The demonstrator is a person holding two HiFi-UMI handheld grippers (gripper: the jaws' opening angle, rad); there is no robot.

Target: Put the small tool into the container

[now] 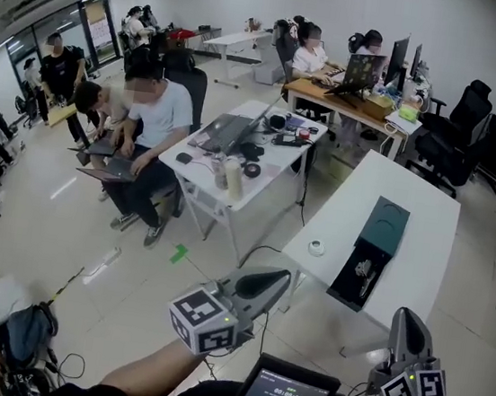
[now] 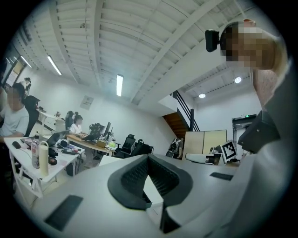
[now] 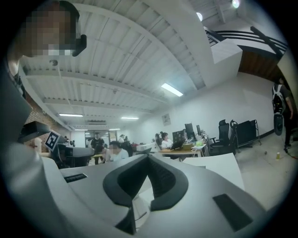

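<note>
On the white table point(image 1: 427, 216) lies an open dark case: a black tray point(image 1: 352, 283) with a teal lid point(image 1: 383, 224) folded back behind it. A small shiny metal item point(image 1: 363, 273) rests in the tray. A small white round thing point(image 1: 316, 247) sits on the table just left of the case. My left gripper point(image 1: 280, 282) is held in the air short of the table's near-left corner, shut and empty. My right gripper point(image 1: 405, 316) hovers near the table's front edge, also shut with nothing in it. Both gripper views look out level across the room, the left gripper's point(image 2: 149, 158) and the right gripper's point(image 3: 149, 158) tips touching.
A second white desk point(image 1: 235, 159) with laptops, bottles and cables stands to the left, with people seated beside it. More desks, monitors and black office chairs point(image 1: 456, 129) fill the back. A small screen point(image 1: 284, 392) sits low at my chest. Open tiled floor lies between me and the tables.
</note>
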